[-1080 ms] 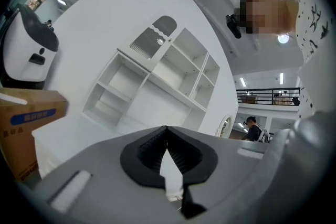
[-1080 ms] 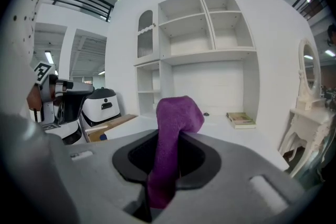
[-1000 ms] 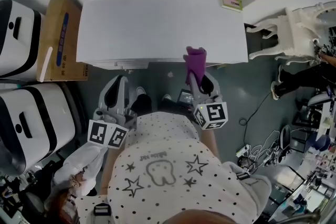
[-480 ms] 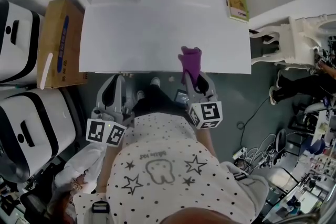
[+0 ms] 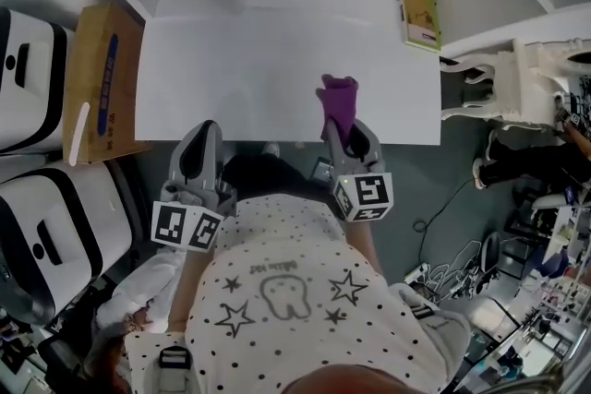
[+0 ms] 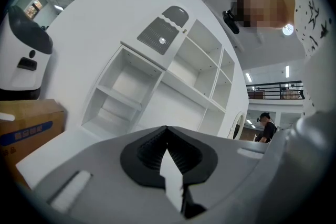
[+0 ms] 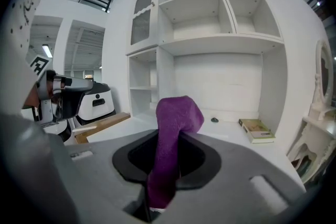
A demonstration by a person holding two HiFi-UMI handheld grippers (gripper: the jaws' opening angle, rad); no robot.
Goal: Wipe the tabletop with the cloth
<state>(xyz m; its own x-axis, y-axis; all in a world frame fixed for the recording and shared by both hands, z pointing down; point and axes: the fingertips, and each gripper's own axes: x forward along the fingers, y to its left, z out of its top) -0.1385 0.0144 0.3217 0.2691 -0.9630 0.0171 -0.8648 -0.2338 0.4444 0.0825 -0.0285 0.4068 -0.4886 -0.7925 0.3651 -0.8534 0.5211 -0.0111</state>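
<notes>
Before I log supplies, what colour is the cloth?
Purple. The cloth shows best in the right gripper view.

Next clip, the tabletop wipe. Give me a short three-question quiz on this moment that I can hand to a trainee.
1. True or false: the left tool has its jaws together with nothing between them.
2. The purple cloth is held by: A) the left tool; B) the right tool; C) neither tool.
3. Fill in: near the far right corner of the white tabletop lies a ____.

Key: 1 true; 2 B; 3 book.
</notes>
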